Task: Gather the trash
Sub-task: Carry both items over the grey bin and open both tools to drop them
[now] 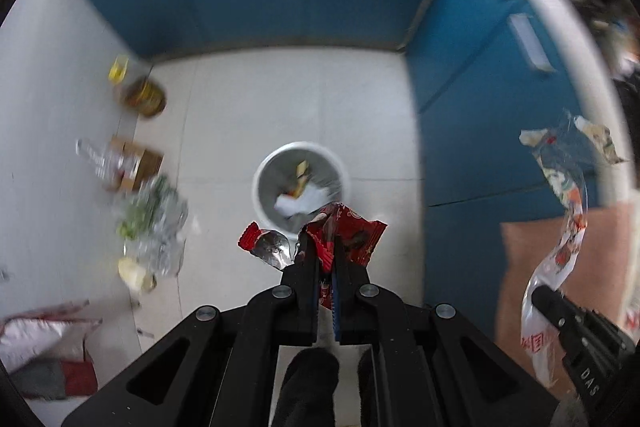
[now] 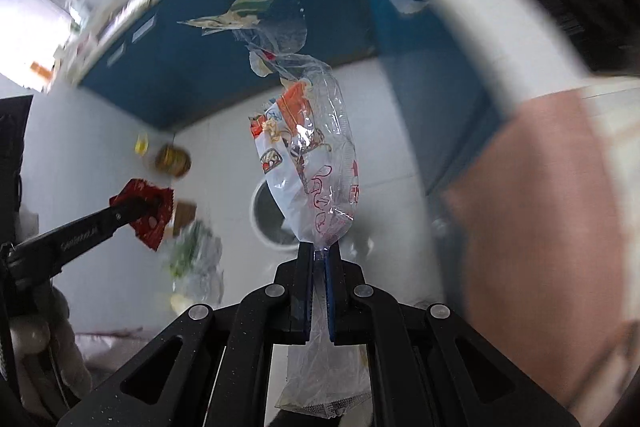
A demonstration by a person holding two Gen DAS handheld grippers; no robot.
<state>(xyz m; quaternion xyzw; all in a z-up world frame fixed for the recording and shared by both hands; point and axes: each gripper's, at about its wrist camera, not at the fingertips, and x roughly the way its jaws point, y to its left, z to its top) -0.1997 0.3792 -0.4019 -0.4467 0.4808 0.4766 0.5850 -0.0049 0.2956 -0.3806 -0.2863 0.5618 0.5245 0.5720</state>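
I see the pale tiled floor (image 1: 280, 99) bearing a waste bin (image 1: 264, 187), a bottle (image 1: 100, 159), a carton (image 1: 140, 163) and crumpled plastic (image 1: 156, 227).

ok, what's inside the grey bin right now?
The grey bin holds white crumpled paper and small yellow scraps. Its near side is covered by the red wrapper in the left hand-held gripper.

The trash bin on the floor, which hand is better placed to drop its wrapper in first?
Left, probably: its red wrapper hangs right over the bin, while the clear wrapper hangs off to the side.
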